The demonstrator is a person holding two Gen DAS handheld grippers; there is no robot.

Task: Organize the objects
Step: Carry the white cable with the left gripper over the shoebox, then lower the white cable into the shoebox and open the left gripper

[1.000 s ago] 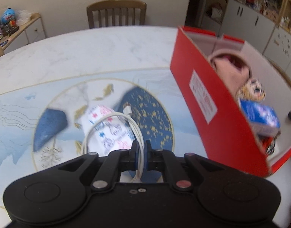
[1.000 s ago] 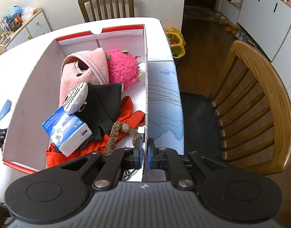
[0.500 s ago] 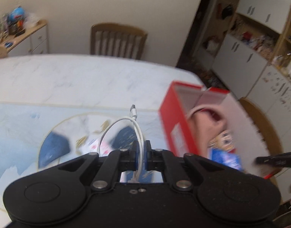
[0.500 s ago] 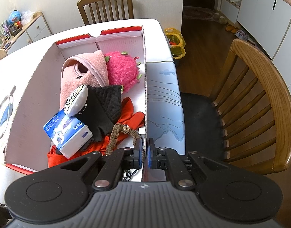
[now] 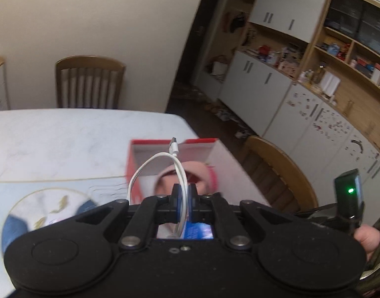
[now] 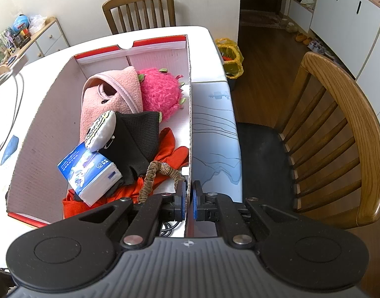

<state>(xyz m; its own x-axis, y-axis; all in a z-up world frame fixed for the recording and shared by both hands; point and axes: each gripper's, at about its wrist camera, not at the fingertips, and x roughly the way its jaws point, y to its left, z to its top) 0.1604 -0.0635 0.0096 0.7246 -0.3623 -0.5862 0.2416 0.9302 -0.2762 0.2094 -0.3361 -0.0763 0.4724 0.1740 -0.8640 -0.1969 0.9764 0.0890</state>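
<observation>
My left gripper (image 5: 184,198) is shut on a white USB cable (image 5: 142,171), which hangs in the air in a loop with its plug (image 5: 173,146) pointing up. It hovers in front of the open red box (image 5: 130,164). My right gripper (image 6: 188,198) is shut on the box's right wall (image 6: 190,129). Inside the box lie a pink cloth (image 6: 110,99), a pink plush fruit (image 6: 160,92), a black knit piece (image 6: 137,136), a blue tissue pack (image 6: 90,171), an orange cloth (image 6: 173,152) and a braided brown band (image 6: 150,176). The lifted cable (image 6: 18,92) shows blurred at the right wrist view's left edge.
The box stands near the right edge of a white marble table (image 5: 53,134) with a blue patterned mat (image 6: 214,129). One wooden chair (image 6: 351,134) is by the table's right side, another (image 6: 140,7) at the far end. A person's hand (image 5: 366,236) holds the right gripper.
The left gripper has lifted the cable off the table and swung it right toward the box, its view tilting upward. The right gripper has kept its hold on the box wall.
</observation>
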